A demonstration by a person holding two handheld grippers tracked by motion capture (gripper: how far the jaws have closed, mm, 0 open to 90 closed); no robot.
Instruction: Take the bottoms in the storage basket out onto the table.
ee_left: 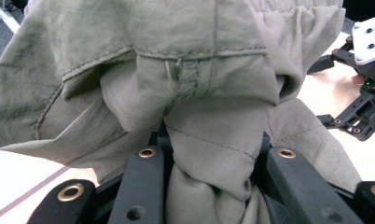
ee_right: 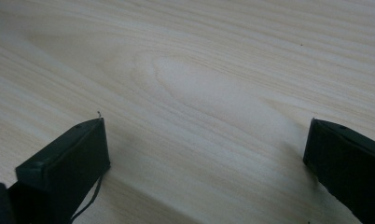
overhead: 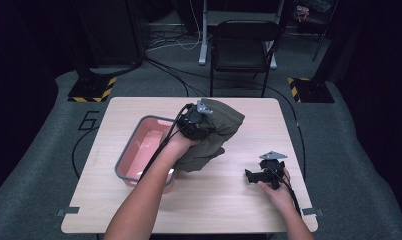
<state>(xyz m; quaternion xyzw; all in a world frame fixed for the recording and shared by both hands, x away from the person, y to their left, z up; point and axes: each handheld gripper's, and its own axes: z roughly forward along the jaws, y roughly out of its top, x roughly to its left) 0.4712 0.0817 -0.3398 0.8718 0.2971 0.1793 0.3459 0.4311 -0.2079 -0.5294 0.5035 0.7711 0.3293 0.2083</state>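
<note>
Left gripper [overhead: 196, 122], near the table's centre and a little toward 12 o'clock, has its jaws clamped on a bunched olive-green cloth garment [overhead: 211, 135], the fabric pinched between them and hanging onto the light wooden table [overhead: 229, 200]. The garment sits just at 3 o'clock of the grey-rimmed pink plastic tub [overhead: 134, 150]. Right gripper [overhead: 256, 175] rests low at 4 o'clock of the garment, well apart from it, jaws spread wide over bare wood with nothing between them.
</note>
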